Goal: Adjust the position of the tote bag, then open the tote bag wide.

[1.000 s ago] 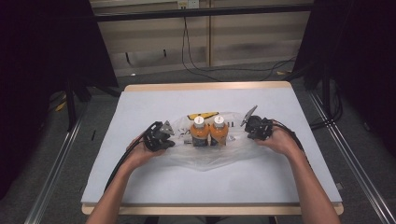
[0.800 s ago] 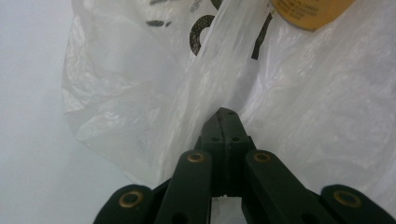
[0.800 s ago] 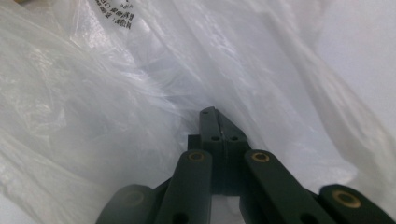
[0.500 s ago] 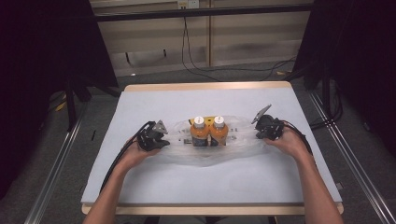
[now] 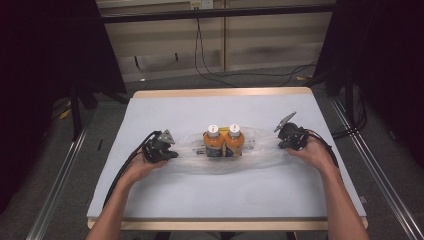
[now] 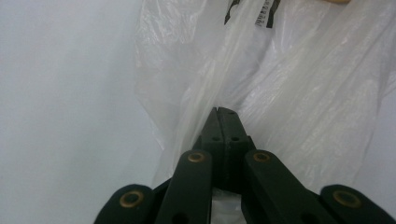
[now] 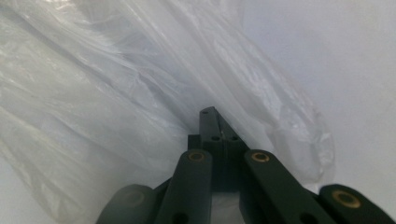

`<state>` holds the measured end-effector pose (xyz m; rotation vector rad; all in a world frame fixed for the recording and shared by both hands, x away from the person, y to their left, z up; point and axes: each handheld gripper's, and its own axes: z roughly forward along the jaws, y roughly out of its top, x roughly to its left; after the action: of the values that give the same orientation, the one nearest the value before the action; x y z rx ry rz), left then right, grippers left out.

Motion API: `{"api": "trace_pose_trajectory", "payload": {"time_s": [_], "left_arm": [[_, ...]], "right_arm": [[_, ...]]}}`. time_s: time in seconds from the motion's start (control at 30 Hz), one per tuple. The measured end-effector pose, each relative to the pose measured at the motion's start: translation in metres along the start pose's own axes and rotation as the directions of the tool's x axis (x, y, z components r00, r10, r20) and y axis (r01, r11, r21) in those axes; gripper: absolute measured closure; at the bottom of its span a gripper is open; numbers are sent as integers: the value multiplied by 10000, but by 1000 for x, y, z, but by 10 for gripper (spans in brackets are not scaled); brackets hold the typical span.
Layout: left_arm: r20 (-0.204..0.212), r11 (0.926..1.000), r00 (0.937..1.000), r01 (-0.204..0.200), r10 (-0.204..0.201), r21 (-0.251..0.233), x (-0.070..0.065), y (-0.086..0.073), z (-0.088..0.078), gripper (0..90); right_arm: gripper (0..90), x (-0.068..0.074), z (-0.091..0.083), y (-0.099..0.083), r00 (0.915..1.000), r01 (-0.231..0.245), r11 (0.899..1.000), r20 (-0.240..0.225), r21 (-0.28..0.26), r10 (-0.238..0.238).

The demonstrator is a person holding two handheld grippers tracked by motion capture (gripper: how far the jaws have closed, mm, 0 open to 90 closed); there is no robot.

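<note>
Clear plastic bag (image 5: 260, 152), mid-frame on worktop (image 5: 225, 190), holds 2 orange bottles (image 5: 223, 141). Left claw (image 5: 172, 152) & right claw (image 5: 278, 137) each pinching bag ends, film crinkled.

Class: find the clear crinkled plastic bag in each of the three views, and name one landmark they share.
High view: clear plastic bag at table centre, around two orange bottles.
Left gripper view: centre and right, pinched by shut jaws.
Right gripper view: left and centre.
Shared landmark: white table cover.
</note>
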<state>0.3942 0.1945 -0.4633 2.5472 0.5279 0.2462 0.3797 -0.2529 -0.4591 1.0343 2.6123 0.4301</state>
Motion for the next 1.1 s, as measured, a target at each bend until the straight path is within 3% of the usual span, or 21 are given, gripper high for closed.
{"api": "trace_pose_trajectory", "payload": {"time_s": [0.2,0.3,0.53,0.67,0.8,0.87,0.9,1.1], "left_arm": [[362,9998,9992,181,-178,-65,0,-7,-5,900],[171,9999,9998,75,-76,82,-3,-6,-5,900],[412,9992,9985,357,-348,-202,-2,-9,-6,900],[345,9984,9990,311,-295,-471,-4,-6,-6,900],[475,9957,9979,476,-439,-792,-3,-6,-6,900],[501,9971,9984,291,-256,-700,0,-7,-8,900],[719,9930,9965,499,-423,-1074,1,-7,-10,900],[907,9858,9955,425,-280,-1623,-4,0,-14,900]], "right_arm": [[900,4,-1,-1,9998,-6,9999,219,141,3],[900,4,-1,-2,9997,29,10000,238,20,-30],[900,4,-1,-3,9994,60,9999,332,-135,-55],[900,4,-1,-3,9998,-75,9994,198,-327,81],[900,-1,-3,-4,9996,-201,9958,-235,-890,181],[900,-2,-3,-4,9989,-224,9934,-430,-1129,177],[900,-2,-3,-5,9980,-392,9922,-547,-1183,329],[900,4,-7,-6,9981,-284,9893,-582,-1433,202]]}}
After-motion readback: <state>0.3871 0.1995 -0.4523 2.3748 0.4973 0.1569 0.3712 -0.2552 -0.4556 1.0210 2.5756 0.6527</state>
